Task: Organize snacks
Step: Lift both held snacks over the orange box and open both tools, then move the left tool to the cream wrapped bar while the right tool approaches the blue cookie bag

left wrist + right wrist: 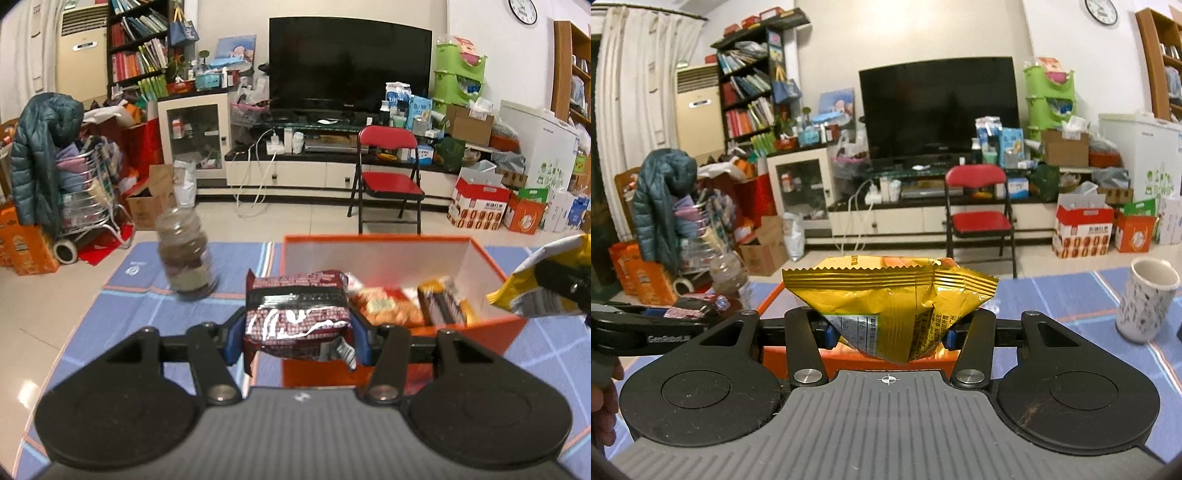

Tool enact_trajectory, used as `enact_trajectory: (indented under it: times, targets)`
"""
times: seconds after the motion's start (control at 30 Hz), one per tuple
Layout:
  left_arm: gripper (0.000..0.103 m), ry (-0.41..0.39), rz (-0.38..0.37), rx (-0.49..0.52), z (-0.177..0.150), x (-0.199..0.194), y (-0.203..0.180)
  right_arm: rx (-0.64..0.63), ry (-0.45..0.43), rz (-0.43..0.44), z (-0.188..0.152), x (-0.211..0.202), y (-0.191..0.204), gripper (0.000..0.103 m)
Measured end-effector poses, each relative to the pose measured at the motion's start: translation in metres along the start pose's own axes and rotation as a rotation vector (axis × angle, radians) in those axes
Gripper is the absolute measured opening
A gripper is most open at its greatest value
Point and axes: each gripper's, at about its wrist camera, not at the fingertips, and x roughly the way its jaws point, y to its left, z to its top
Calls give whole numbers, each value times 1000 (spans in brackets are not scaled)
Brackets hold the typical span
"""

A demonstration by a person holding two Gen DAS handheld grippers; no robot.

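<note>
My left gripper (297, 332) is shut on a dark red checked snack pack (295, 306), held over the front left corner of an open orange box (476, 332) that holds several snacks (406, 306). My right gripper (888, 334) is shut on a gold snack bag (890, 295), held above the orange box's near edge (849, 356). The gold bag also shows at the right edge of the left wrist view (535, 291). The left gripper with its red pack shows at the left of the right wrist view (698, 308).
A clear jar (186, 254) with brown contents stands on the blue checked cloth (122, 295) left of the box. A white patterned cup (1145, 299) stands to the right. A red folding chair (388, 177), TV stand and cartons lie beyond the table.
</note>
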Motion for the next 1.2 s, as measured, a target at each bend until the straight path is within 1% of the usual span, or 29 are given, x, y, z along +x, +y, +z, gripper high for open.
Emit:
enact_trajectory:
  times: [0.13,0.2,0.27,0.3,0.33,0.37,0.43,0.5,0.57,0.6,0.73,0.8,0.87,0.93,1.0,1.1,1.2]
  targets:
    - [54,-16,-9,1,26,29,-13,5,-5,-6,17,33,-1,34]
    - [55,14,-14,18,36,53,-22,-5,7,-20,27,59,1,34]
    - [80,46,-39,68,41,81,-31,-18,64,-21,35,88,2,37]
    - [95,48,-16,80,41,91,-33,-13,99,-18,37,103,0,40]
    - [96,45,11,81,40,93,-33,3,108,-26,40,110,-2,45]
    - [96,32,17,75,39,91,-31,16,113,-38,40,113,-6,54]
    - [97,2,-13,54,38,79,-22,34,85,-33,41,99,-12,60]
    - [98,-23,-8,46,32,61,-13,20,48,-35,33,72,-15,65]
    - [98,-45,-10,46,20,40,-4,6,34,-37,17,44,-16,66]
    - [99,-52,-14,45,10,28,0,2,39,-50,3,29,-18,66]
    - [100,-34,-25,6,-37,-11,17,26,124,-73,-52,-12,-28,65]
    - [100,-16,-35,-23,-64,-26,19,82,174,-86,-75,-21,-35,65]
    - [100,5,-41,-68,-92,-38,15,133,215,-80,-89,-23,-40,61]
    - [100,34,-52,-73,-114,-44,2,120,229,-95,-99,-18,-38,61]
    - [100,38,-62,-30,-130,-48,-17,124,249,-97,-105,-9,-37,60]
    - [100,36,-75,65,-144,-42,-47,116,269,-102,-114,4,-33,58]
    - [100,63,-99,85,-153,-31,-60,137,297,-85,-119,15,-31,55]
